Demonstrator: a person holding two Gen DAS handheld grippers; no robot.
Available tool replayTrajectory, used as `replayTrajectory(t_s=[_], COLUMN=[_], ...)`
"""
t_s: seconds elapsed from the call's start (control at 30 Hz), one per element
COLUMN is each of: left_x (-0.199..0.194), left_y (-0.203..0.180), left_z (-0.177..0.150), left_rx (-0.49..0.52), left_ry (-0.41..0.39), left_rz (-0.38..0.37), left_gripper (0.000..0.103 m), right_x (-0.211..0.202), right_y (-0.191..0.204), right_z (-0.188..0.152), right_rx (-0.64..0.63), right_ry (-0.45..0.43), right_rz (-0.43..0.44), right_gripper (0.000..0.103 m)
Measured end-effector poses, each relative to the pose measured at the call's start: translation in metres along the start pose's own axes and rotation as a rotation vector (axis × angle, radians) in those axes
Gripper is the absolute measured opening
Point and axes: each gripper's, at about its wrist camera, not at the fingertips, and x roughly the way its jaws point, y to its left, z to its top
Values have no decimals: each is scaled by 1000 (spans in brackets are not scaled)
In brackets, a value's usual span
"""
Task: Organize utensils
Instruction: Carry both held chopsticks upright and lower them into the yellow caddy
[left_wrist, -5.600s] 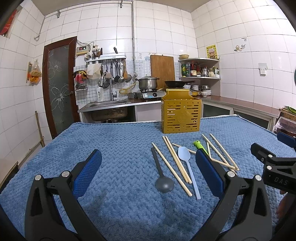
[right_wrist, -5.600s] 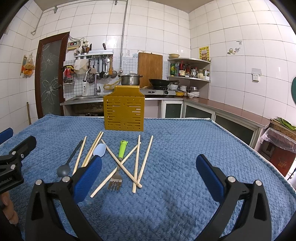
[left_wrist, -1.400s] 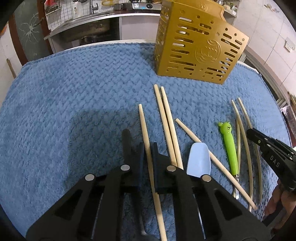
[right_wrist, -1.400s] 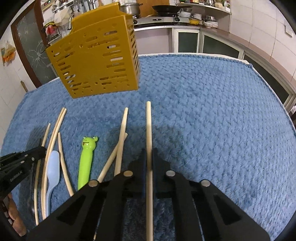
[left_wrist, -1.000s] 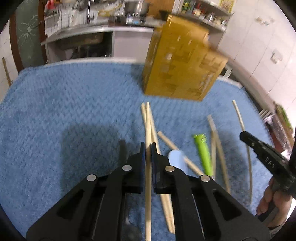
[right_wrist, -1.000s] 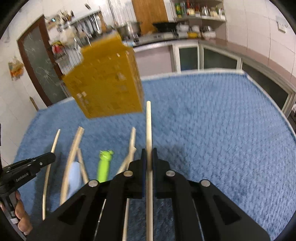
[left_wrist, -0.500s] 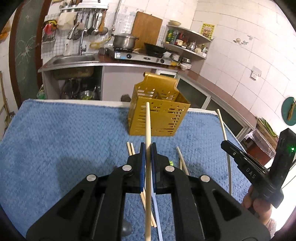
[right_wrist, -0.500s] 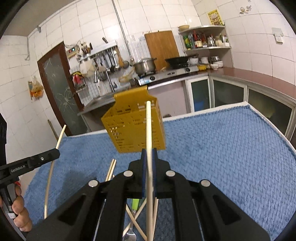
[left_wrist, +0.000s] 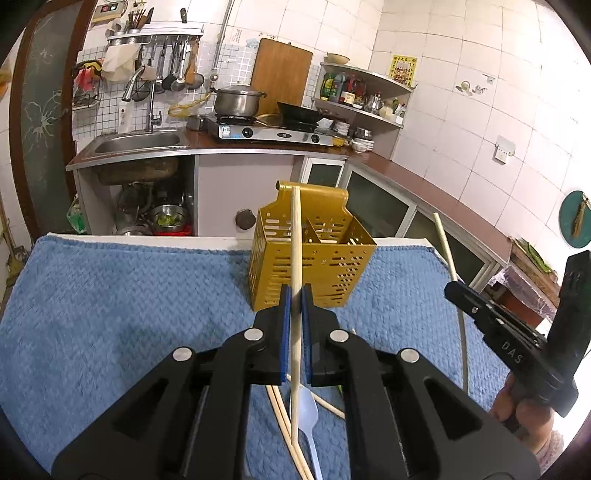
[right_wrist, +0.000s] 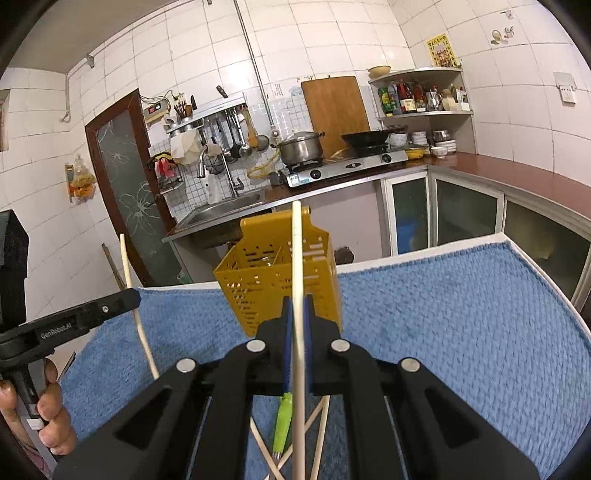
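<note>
My left gripper (left_wrist: 294, 295) is shut on a wooden chopstick (left_wrist: 294, 236) and holds it up in the air, its tip over the yellow slotted utensil holder (left_wrist: 314, 269). My right gripper (right_wrist: 297, 306) is shut on another chopstick (right_wrist: 297, 251), also raised in front of the holder (right_wrist: 277, 280). Each gripper shows in the other's view, the right one (left_wrist: 454, 290) at the right, the left one (right_wrist: 133, 295) at the left. Below lie more chopsticks (left_wrist: 280, 410), a pale blue spoon (left_wrist: 308, 406) and a green-handled fork (right_wrist: 282, 417) on the blue towel (left_wrist: 122, 295).
The holder stands near the table's far edge, divided into compartments. Behind it are a sink (left_wrist: 136, 144), a stove with a pot (left_wrist: 240, 99) and a counter along the right wall (left_wrist: 443, 206).
Both grippers, shut on a chopstick each since 1.4 s ago, have risen higher and tilted up. The holder now sits lower in view with its open top showing.
</note>
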Motion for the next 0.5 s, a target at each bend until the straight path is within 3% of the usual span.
replayTrajectory(t_s=[0.5], left_x=[15], left_y=[5], left_z=[52], left_rx=[7], left_ry=[-22], left_rz=[-1], left_gripper=[4], right_x=[34], right_y=[1], right_z=[24], right_rx=[-21], right_ry=[9], right_rz=[-15], right_gripper=[6])
